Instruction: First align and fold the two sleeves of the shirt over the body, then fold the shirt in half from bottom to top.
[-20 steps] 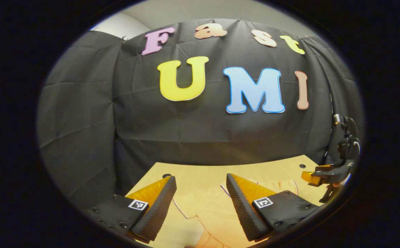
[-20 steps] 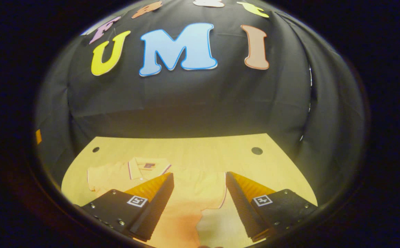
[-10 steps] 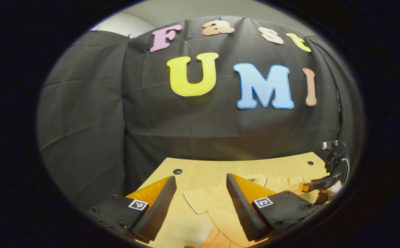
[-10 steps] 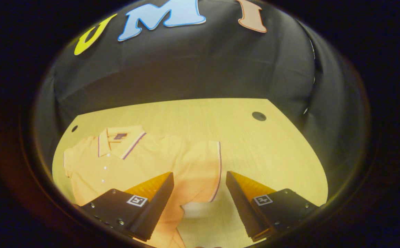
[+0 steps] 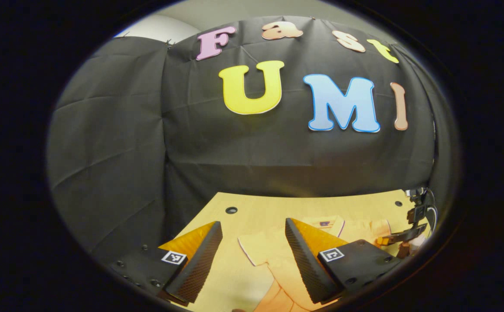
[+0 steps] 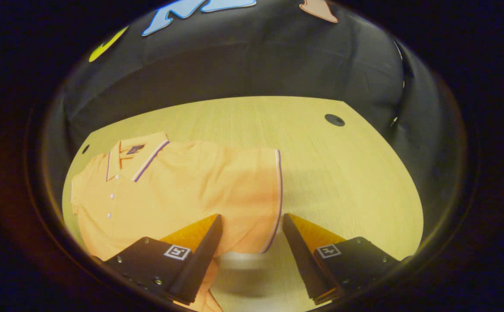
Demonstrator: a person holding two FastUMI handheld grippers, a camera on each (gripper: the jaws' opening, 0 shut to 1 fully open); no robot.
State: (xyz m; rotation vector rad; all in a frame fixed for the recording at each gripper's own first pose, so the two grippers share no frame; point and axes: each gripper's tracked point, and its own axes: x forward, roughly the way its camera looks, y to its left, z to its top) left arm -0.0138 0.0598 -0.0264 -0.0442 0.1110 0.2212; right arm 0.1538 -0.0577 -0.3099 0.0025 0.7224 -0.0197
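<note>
1. Orange polo shirt [image 6: 178, 186] with purple-striped collar and cuffs lies flat on the pale wooden table [image 6: 343, 173].
2. Right gripper [image 6: 252, 255] hangs wide open above the sleeve [image 6: 252, 195] hem, holding nothing.
3. Left gripper [image 5: 252, 260] is wide open and empty over the other sleeve [image 5: 256, 247].

One shirt, one table, two grippers.

A single orange polo shirt [image 6: 182, 186] lies on the one wooden table [image 6: 343, 173], which shows two round holes; the shirt has two sleeves; left gripper [image 5: 252, 255] and right gripper [image 6: 250, 251] carry two fingers each.
</note>
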